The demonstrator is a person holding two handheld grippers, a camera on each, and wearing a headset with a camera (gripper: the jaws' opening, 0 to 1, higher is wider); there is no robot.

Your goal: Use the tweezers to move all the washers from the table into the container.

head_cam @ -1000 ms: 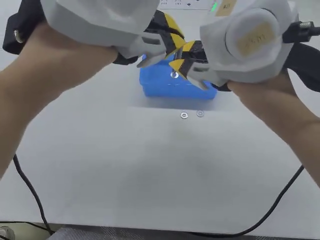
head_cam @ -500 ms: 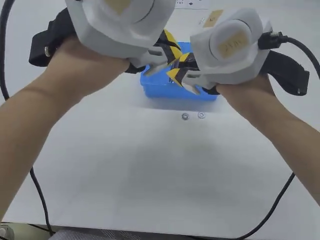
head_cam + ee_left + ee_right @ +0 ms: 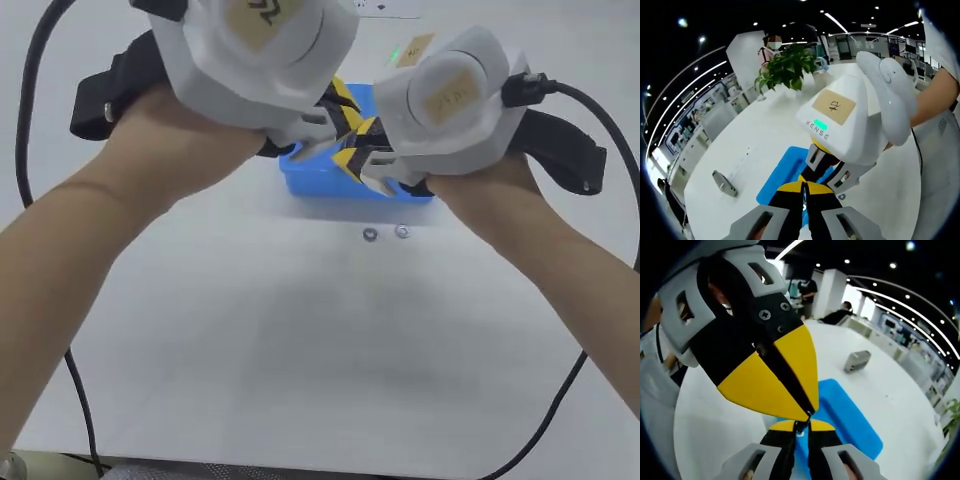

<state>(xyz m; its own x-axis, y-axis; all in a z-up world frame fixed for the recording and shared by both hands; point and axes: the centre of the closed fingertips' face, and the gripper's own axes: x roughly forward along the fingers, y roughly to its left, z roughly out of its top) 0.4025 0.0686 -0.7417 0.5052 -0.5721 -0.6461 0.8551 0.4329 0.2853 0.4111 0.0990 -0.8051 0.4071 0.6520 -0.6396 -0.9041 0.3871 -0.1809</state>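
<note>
I see my left hand-held gripper as a white rounded shell with a tan label on top, a black strap behind it and a black cable. The right hand-held gripper has the same white shell, a tan sticker, a green light, and a black plug at the rear. Jaws on both are black with yellow tips. There are cross-head screws on the left one's black plate.

Open-plan office hall, recessed ceiling spotlights and a long light strip along the top of the left gripper view, leafy potted plant upper centre, broad white worktables, people at the upper centre of the right gripper view.
</note>
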